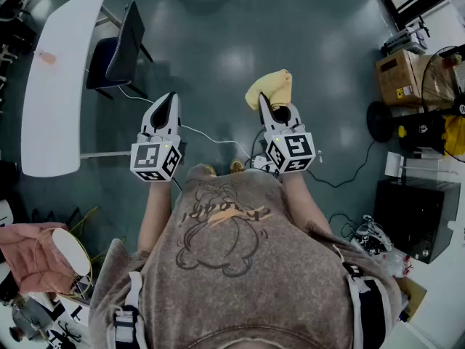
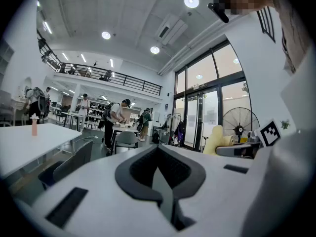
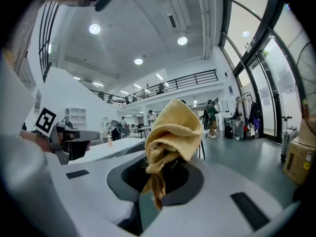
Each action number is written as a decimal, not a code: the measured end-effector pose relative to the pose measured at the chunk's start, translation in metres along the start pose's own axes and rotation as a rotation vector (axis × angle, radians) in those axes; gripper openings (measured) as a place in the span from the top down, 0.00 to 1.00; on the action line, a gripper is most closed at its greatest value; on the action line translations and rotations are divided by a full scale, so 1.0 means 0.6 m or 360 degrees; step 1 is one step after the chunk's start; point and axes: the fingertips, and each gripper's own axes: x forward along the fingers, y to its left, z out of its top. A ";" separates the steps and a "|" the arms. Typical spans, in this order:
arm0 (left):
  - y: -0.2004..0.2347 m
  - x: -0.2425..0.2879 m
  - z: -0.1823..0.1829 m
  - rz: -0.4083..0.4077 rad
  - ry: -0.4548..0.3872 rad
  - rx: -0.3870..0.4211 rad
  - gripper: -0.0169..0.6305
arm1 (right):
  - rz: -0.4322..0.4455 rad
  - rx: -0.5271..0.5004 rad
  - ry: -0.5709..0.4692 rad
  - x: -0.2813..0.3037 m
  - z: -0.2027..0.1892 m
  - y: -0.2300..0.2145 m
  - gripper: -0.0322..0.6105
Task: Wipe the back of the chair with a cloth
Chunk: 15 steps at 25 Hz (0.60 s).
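- The chair [image 1: 120, 46] stands on the floor at the desk's [image 1: 54, 86] right edge, far left.
- The left hand-held gripper [image 1: 170, 99] hangs to the right of the chair, well apart from it.
- The cloth [image 1: 270, 86] sits between the jaws of the right hand-held gripper [image 1: 267, 104], to the right of the left one.
- A cardboard box [image 1: 403, 75] lies on the floor at the far right.

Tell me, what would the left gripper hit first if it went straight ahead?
Nothing close, it seems. The left gripper, shut and empty, points across open floor; the dark chair and white table stand off to its left. Far ahead a grey chair stands, but depth is unclear.
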 end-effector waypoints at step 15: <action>0.012 0.027 -0.014 -0.0197 0.0028 0.0034 0.96 | -0.0077 0.0044 -0.0043 0.001 -0.022 0.017 0.85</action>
